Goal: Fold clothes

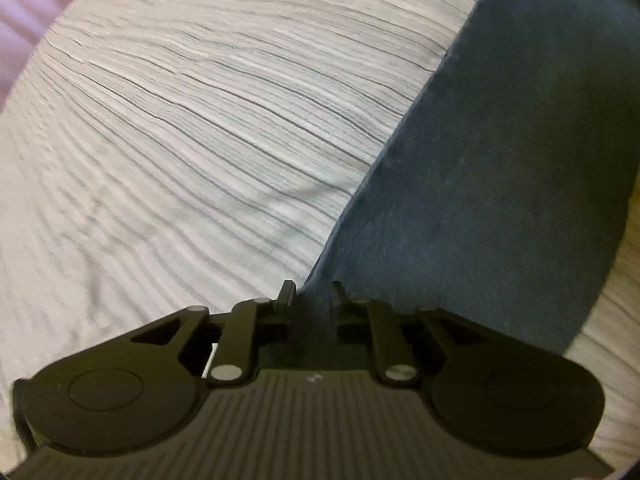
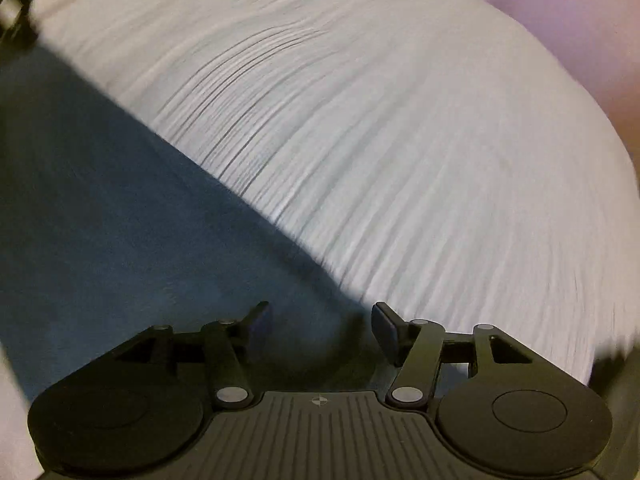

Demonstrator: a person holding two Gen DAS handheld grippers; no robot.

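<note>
A dark blue garment [image 1: 492, 184] of soft, matte cloth lies spread on a pale ribbed bedcover [image 1: 208, 120]. Its long straight edge runs diagonally across the cover, and one end gathers into a narrow pinched fold

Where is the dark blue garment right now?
The dark blue garment lies on the white ribbed bedspread: right side of the left wrist view, its corner pinched in the left gripper, and lower left in the right wrist view.
</note>
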